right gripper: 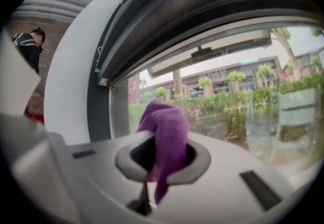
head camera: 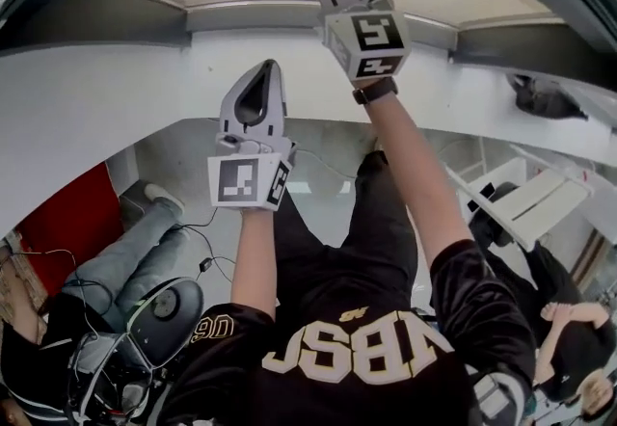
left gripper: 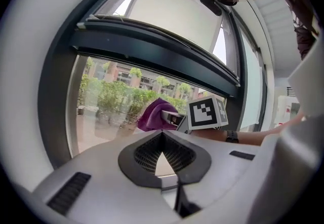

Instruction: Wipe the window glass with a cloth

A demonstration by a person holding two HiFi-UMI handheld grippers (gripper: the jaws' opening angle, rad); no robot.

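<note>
The right gripper (right gripper: pixel 163 162) is shut tight on the purple cloth (right gripper: pixel 166 129). The cloth sticks out past its jaws, toward the glass (right gripper: pixel 238 111). The left gripper (left gripper: pixel 163 159) is closed on nothing. It sits lower, farther from the glass.

Black jersey (head camera: pixel 366 318) with pale lettering, black wristwatch (head camera: pixel 374 91).
</note>
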